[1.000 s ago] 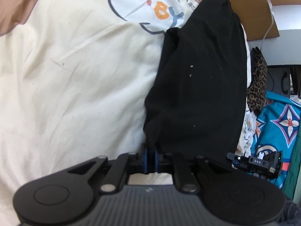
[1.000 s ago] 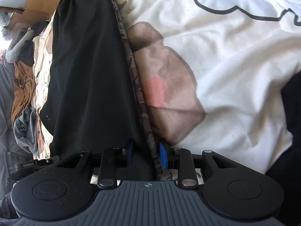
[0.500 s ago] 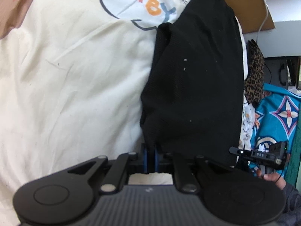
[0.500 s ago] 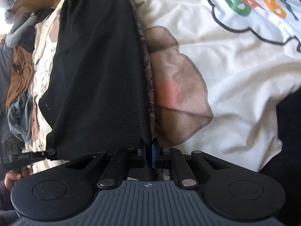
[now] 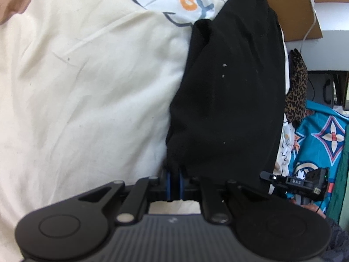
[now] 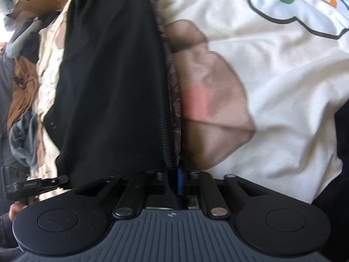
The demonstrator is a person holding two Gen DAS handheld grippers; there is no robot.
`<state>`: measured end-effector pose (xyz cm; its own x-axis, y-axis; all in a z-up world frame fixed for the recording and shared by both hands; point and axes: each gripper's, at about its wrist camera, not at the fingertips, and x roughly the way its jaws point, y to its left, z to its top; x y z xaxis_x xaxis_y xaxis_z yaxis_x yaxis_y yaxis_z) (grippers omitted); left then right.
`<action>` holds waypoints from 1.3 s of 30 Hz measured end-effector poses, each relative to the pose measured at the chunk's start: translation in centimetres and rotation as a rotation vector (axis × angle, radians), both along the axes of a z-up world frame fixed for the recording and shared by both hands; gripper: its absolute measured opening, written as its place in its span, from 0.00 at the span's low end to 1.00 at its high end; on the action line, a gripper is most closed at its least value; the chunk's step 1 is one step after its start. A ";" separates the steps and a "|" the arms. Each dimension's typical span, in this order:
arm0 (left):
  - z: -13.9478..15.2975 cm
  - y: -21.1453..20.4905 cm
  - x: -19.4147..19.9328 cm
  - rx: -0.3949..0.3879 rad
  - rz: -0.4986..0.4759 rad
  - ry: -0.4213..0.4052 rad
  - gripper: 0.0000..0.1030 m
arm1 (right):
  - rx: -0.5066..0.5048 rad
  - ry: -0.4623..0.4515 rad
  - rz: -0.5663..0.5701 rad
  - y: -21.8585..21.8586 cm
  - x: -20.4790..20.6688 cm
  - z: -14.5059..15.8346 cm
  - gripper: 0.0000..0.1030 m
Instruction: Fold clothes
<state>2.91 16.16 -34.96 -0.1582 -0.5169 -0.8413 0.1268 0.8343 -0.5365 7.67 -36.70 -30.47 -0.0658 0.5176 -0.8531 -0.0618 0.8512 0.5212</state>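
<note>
So on the left side, the left gripper [image 5: 173,182] has its blue jaws pinched tight on a corner of the black garment [image 5: 229,100], which hangs out ahead of it over the cream bedsheet [image 5: 87,87] with the cartoon print. Off to the right of that view there's a leopard-print cloth [image 5: 296,87] and a teal patterned fabric [image 5: 322,144] at the bed edge. The right gripper [image 6: 175,180] is clamped on the other edge, the one with a brownish patterned trim, though it's blurry so I can't swear how much cloth is actually between the jaws.

To do this step well, I'd keep both grips firm and the two hands level, pull the edge gently taut so the fabric doesn't bunch, then lay it over in one smooth sweep.

Compared with a second ago: the right jaws were spread around the trim, now they're shut on it. The left grip is unchanged, but the sheet's printed letters have slid up and right in view, so both hands seem to be travelling.
</note>
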 end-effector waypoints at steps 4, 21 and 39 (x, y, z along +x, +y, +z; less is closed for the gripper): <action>1.2 -0.1 -0.3 -0.010 -0.017 0.004 0.07 | 0.009 0.003 0.009 0.0 0.0 1.6 0.02; 14.0 -0.1 -1.2 -0.122 0.026 -0.127 0.07 | 0.069 -0.109 -0.016 1.4 -0.7 14.4 0.02; 21.3 7.0 -1.8 -0.139 0.123 -0.196 0.06 | 0.081 -0.203 0.042 6.3 -6.0 23.2 0.02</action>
